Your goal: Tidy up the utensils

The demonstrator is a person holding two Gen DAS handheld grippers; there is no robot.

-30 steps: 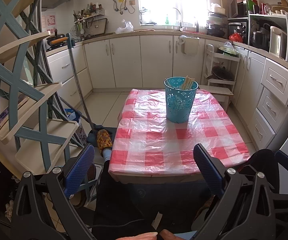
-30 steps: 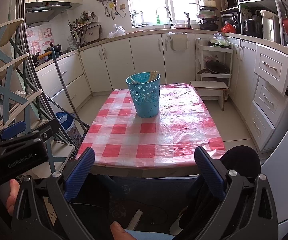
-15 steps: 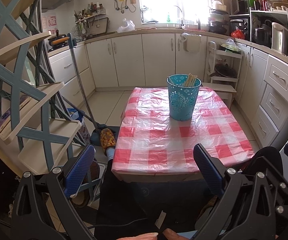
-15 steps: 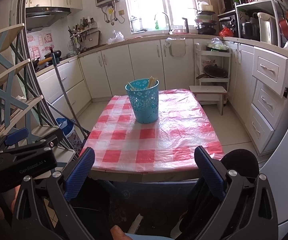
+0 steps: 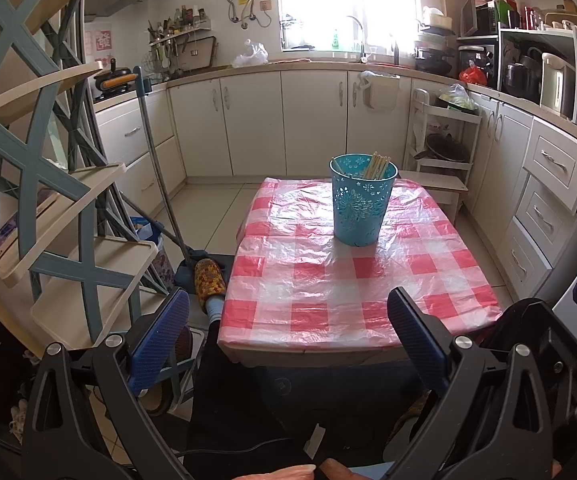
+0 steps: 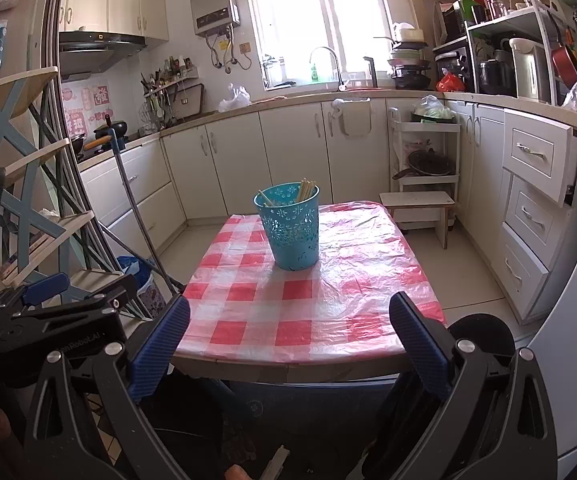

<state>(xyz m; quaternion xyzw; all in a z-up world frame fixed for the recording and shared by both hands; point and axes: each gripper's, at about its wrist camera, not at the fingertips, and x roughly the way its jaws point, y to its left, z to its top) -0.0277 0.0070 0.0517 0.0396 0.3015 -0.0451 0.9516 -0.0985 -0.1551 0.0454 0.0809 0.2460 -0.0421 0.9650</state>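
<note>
At the bottom of the left wrist view the left gripper [image 5: 288,332] hangs below and in front of the near table edge, its two blue-padded fingers [image 5: 160,338] spread wide with nothing between them. The right gripper [image 6: 288,340] sits the same way at the bottom of its own view, jaws fully apart and empty, and the black body of the left tool shows at the lower left of that frame. Held low and back like this, both tools look parked clear of the work, which would suit a task that is finished or not yet begun; I cannot say which.

Just past the fingers lies the table [image 5: 312,354], covered by a red-and-white checked plastic cloth [image 5: 352,276] that wrinkles and catches the window light. Nothing loose shows on the cloth.

Toward the far end of the table, a little right of centre in the left view, stands a teal perforated basket [image 5: 362,206], upright. Wooden chopsticks [image 5: 376,166] lean inside it against the far right rim, tips just above the edge, so the utensils appear already gathered into the one holder.

To the left of the table a mop handle [image 5: 160,176] leans by a blue-and-cream shelf rack [image 5: 76,208]. Beyond the table is a small wooden stool [image 6: 418,202], then white cabinets [image 5: 312,120], and at the top centre the sink tap [image 6: 330,62] under a bright window.
</note>
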